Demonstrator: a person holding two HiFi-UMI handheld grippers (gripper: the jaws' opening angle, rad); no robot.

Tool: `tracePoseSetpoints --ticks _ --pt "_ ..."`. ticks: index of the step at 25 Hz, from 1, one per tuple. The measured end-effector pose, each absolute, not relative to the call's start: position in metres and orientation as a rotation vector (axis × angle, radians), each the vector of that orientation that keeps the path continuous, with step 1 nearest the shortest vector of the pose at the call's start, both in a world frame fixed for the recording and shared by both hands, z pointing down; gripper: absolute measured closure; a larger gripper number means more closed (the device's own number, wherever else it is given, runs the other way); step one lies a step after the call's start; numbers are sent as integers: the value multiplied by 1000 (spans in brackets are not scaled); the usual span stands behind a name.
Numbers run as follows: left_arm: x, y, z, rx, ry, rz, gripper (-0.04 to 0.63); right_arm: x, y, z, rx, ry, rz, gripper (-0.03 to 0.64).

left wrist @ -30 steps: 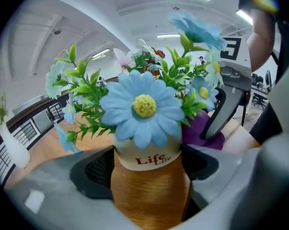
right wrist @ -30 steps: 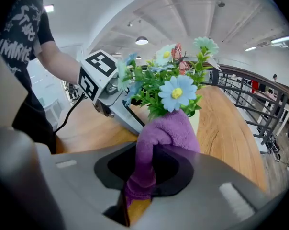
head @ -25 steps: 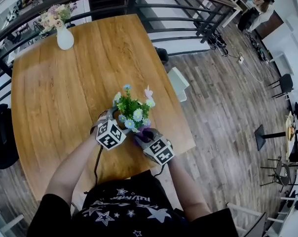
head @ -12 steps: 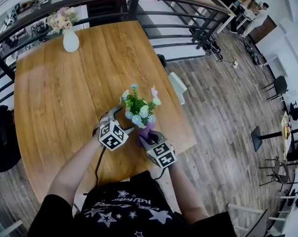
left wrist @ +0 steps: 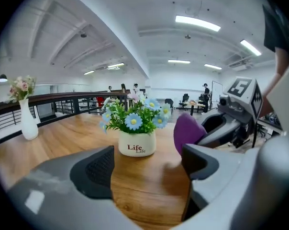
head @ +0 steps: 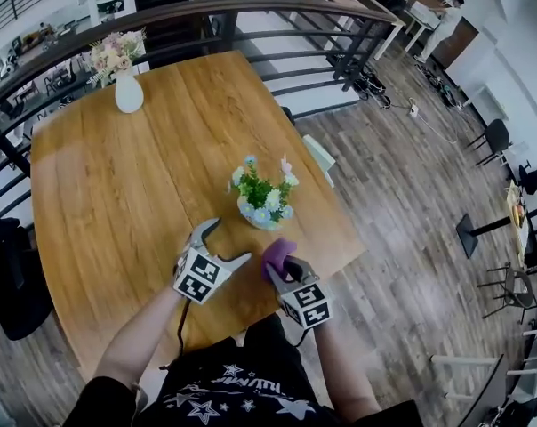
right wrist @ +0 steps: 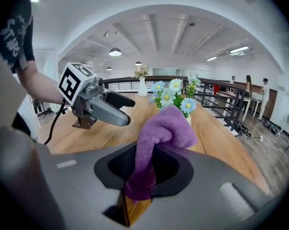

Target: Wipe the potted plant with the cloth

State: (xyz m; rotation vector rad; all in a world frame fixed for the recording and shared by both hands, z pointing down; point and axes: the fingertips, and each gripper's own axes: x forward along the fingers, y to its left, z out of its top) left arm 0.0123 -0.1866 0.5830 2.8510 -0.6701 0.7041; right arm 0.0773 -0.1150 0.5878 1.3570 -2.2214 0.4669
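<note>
Two grippers, head view: left gripper (head: 231, 241) and right gripper (head: 284, 265) hover near the worktop's (head: 108, 176) front edge; the potted plant (head: 264, 203) stands just beyond, touching neither.
Left gripper view: jaws spread and empty, with the pot framed beyond them, probably so they can steady it.
Right gripper view: jaws pinch the purple cloth (right wrist: 163, 123), its loose end bunched forward to meet the leaves.

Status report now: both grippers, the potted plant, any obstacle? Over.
Left gripper open, empty. Right gripper shut on purple cloth. Potted plant upright on table, apart from both. Nothing between cloth and plant.
</note>
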Motion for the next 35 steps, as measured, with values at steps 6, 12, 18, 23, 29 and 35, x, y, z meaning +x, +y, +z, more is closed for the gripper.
tracePoseSetpoints --ticks 6,12,18,23,29,35 --pt "5 -161 574 2851 -601 605 166 73 -91 588 1372 -2218 453 531" --pt "3 -139 559 2869 -601 504 255 65 -95 572 1417 -2271 391 532" --pt "-2 -80 558 2835 -555 475 309 54 -46 559 1413 -2307 387 532" --pt "-7 -32 542 2842 -553 459 366 46 13 547 1389 -2282 323 532" --pt "-17 20 528 2869 -570 448 405 41 65 528 1495 -2298 317 532" --pt "-33 67 508 2888 -643 424 442 41 116 508 1562 -2285 285 532"
